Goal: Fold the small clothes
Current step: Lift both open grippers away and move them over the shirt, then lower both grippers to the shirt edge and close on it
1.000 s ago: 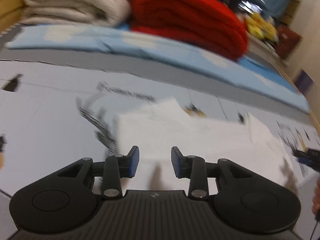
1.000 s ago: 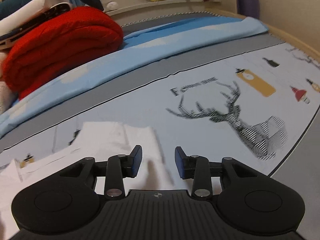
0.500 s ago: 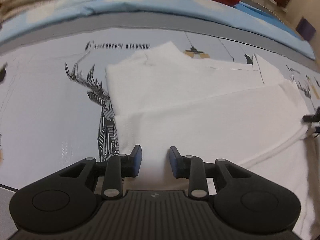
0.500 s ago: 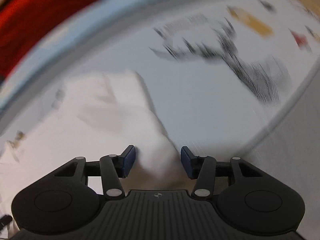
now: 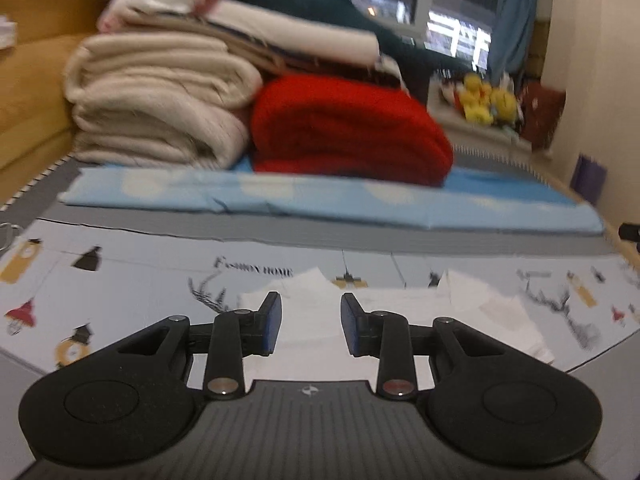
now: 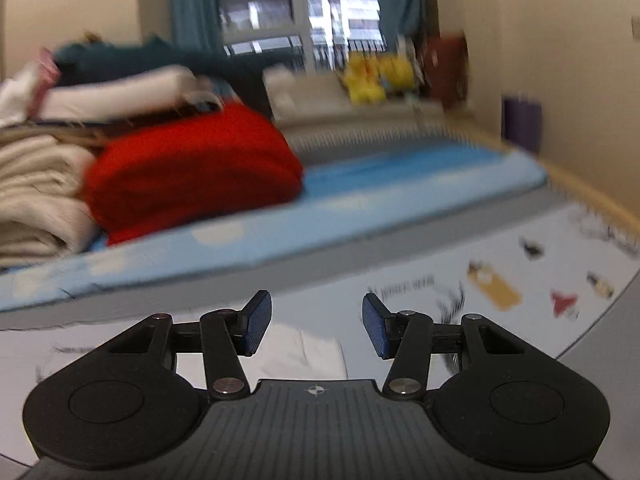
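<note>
Holding my left tongs (image 5: pixel 310 326) level above the printed bedsheet (image 5: pixel 132 280), I have their blue pads (image 5: pixel 272 324) spread apart with nothing between them. The white garment (image 5: pixel 472 312) lies flat on the sheet just beyond and beneath the tips, its folded layers stretching off to my right, with one pointed corner showing straight ahead through the gap between the fingers. My tongs do not touch it.

My right tongs (image 6: pixel 316 326) are also spread, wider than the left, and grip nothing. From that wrist only a small corner of the white garment (image 6: pixel 304 354) shows, low between the fingers and toward the left one, close under the tips; I cannot tell whether they brush it, as this view is blurred.

Farther ahead of both tongs, a folded light blue cloth (image 5: pixel 320 196) runs across the bed. Behind it sit a red blanket (image 5: pixel 348 132) and, to its left, a cream stack (image 5: pixel 160 100), touching it.
</note>
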Motion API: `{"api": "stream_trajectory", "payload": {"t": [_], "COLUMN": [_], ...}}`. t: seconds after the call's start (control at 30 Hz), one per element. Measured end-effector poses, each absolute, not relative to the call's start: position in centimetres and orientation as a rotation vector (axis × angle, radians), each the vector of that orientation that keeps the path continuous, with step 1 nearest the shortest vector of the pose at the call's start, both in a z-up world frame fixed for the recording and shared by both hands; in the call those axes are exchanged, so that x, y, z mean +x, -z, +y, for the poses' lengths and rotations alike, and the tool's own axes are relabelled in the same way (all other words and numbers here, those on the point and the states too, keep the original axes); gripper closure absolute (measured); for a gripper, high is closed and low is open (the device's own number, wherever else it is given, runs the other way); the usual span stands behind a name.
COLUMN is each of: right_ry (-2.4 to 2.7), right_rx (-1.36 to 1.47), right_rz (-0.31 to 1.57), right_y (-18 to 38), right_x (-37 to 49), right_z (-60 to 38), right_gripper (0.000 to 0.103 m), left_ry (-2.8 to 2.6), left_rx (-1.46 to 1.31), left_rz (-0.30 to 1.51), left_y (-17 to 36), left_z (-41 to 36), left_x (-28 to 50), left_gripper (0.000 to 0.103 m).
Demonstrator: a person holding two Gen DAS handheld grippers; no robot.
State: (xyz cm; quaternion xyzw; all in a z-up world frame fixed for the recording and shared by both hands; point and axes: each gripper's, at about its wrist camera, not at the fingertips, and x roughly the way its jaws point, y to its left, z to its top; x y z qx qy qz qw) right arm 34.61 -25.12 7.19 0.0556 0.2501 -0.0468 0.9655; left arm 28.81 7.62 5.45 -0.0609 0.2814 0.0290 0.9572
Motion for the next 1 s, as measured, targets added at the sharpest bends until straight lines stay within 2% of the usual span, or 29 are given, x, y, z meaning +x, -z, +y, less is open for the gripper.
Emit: {"api": "stream_trajectory", "payload": {"t": [0.13,0.27,0.4,0.43,0.47,0.53,0.63,0.77,0.83,1.0], "right_ry": [-0.005,-0.1,-0.11,-0.113,-0.119,-0.136,-0.095,0.009,0.038,0.122], "right_rx": [0.119,0.098,0.097,0.1,0.104,0.112,0.142,0.333,0.306,0.278], "right_rz": [0.46,0.49,0.54,0.561,0.591,0.685,0.764,0.936,0.956,1.004], "right_y": [-9.6,-9.7,-8.3,-7.7,-6.7,-4.1,-0.6,3.1,3.8,5.4], "right_x": [28.5,22.3,16.8,15.8,15.1,14.2,12.2,11.9,12.0,12.2], "right_z": [-24.9,-26.2,-27.9,-28.0,-28.4,-29.1,-30.6,-33.4,-33.8,-35.5], "right_gripper": [0.051,0.051,0.051,0.051,0.051,0.051,0.052,0.054,0.056,0.055], "left_ry": [-0.048,-0.033,-0.094,-0.101,-0.104,-0.118,-0.073,-0.113,-0.089,-0.078], "left_rx": [-0.067,-0.005,0.024,0.011,-0.008,-0.088,-0.372,-0.417,-0.493,-0.42], "left_rz": [0.547,0.576,0.688,0.699,0.718,0.806,0.872,0.953,1.012,1.079], "left_y": [-7.3,-7.0,-3.9,-3.0,-1.7,0.3,1.8,3.6,4.7,6.0], "left_z": [6.6,6.3,7.3,7.8,8.4,10.0,13.5,15.3,15.6,14.4], "left_x": [22.1,15.4,9.4,8.1,6.9,5.4,5.0,5.4,5.7,6.2], "left_gripper": [0.056,0.053,0.054,0.059,0.075,0.097,0.097,0.096,0.095,0.079]}}
